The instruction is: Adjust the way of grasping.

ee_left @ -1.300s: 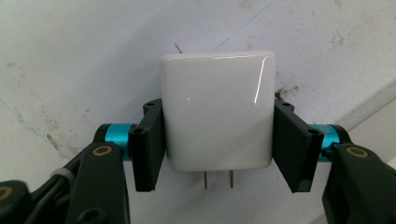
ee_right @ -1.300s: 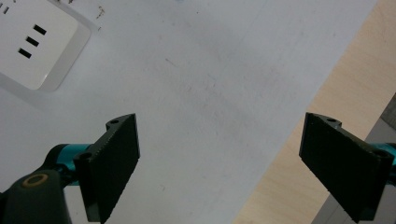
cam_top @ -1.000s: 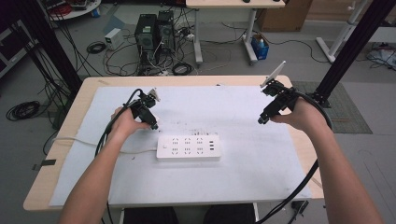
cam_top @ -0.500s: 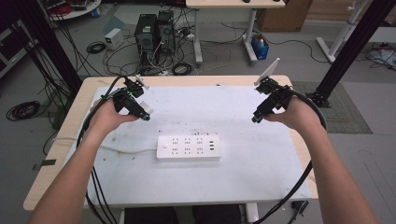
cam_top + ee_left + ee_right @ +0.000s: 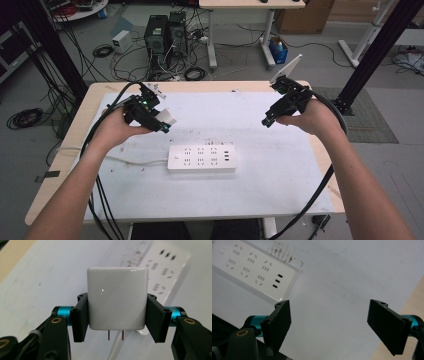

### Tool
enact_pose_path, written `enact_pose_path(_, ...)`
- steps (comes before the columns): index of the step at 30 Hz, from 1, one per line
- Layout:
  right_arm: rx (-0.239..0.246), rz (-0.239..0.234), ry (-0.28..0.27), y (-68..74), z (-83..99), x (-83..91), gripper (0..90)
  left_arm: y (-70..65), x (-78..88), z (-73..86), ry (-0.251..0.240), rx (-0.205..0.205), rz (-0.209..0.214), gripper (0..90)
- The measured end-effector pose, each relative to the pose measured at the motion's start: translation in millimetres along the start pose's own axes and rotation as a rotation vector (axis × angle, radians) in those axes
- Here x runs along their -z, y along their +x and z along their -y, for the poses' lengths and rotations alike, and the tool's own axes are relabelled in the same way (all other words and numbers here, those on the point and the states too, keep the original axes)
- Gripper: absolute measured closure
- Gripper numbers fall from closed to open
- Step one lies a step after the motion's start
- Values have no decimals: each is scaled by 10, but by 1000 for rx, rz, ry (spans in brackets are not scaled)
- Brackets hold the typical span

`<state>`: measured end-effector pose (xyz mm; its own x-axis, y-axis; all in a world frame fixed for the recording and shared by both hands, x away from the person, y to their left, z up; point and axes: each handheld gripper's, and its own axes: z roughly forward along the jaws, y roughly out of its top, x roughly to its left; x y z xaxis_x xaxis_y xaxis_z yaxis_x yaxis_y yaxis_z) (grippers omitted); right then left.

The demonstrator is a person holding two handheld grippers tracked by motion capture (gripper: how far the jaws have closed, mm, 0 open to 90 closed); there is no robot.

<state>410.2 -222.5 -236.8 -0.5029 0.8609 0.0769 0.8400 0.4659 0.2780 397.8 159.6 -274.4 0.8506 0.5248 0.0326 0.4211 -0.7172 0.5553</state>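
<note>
Looks like a plug-in job: small white charger [image 5: 116, 298] pinched flat between the black jaws of the left gripper [image 5: 116, 315], 2 metal prongs poking out at the bottom of the left gripper view. Held up in the air over the white mat [image 5: 280, 195], up and to the left of the power strip [image 5: 201, 158], well apart from it, nothing touching yet.

Probably light, hard and totally rigid, so no squish to worry about. Glossy shell though, so likely a bit slippery if twisted against the pads. Current hold seems right: clamped on 2 opposite flat sides, about mid-body, prongs left free. Wouldn't grab by the prongs or the rounded corners.

Right gripper [image 5: 329, 322] spread wide, holding nothing, hovering over the mat near the right end of the strip, 3 dark slots at that end visible in the right gripper view. In the high view, sits off toward the table's far right edge, well clear of the charger.

Strip lying flat mid-table, sockets facing up, white cord [image 5: 127, 160] trailing off to the left. Probably light enough to slide when pushed on, so might need pinning down with the free gripper.
</note>
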Motion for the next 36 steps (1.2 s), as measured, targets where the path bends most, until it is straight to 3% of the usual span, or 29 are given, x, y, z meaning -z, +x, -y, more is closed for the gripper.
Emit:
enact_pose_path(3, -55, -63, -18, 10, 0, 31, 188, -127, -36, -106, -66, -66, 91, 427)
enact_pose_path(6, -105, -147, -35, 33, 9, 45, 188, -253, -95, -200, -142, -157, 155, 426)
enact_pose_path(9, -155, -243, -68, 63, 15, 68, 188, -337, -163, -281, -233, -180, 241, 426)
enact_pose_path(12, -200, -318, -106, 125, 9, 93, 189, -416, -242, -359, -274, -201, 273, 426)
enact_pose_path(18, -236, -420, -121, 306, -52, 80, 190, -579, -365, -489, -325, -248, 279, 426)
enact_pose_path(24, -237, -458, -106, 491, -149, 5, 201, -680, -405, -563, -390, -280, 264, 427)
enact_pose_path(25, -236, -474, -108, 516, -161, -1, 267, -688, -410, -573, -395, -280, 263, 427)
enact_pose_path(28, -223, -486, -117, 590, -196, -18, 285, -725, -437, -606, -399, -286, 249, 426)
enact_pose_path(31, -217, -485, -91, 660, -223, -86, 330, -770, -453, -637, -412, -293, 229, 427)
enact_pose_path(35, -193, -489, -95, 711, -235, -137, 560, -807, -455, -658, -420, -311, 196, 427)
enact_pose_path(36, -193, -494, -100, 708, -235, -144, 569, -807, -455, -658, -420, -311, 196, 426)
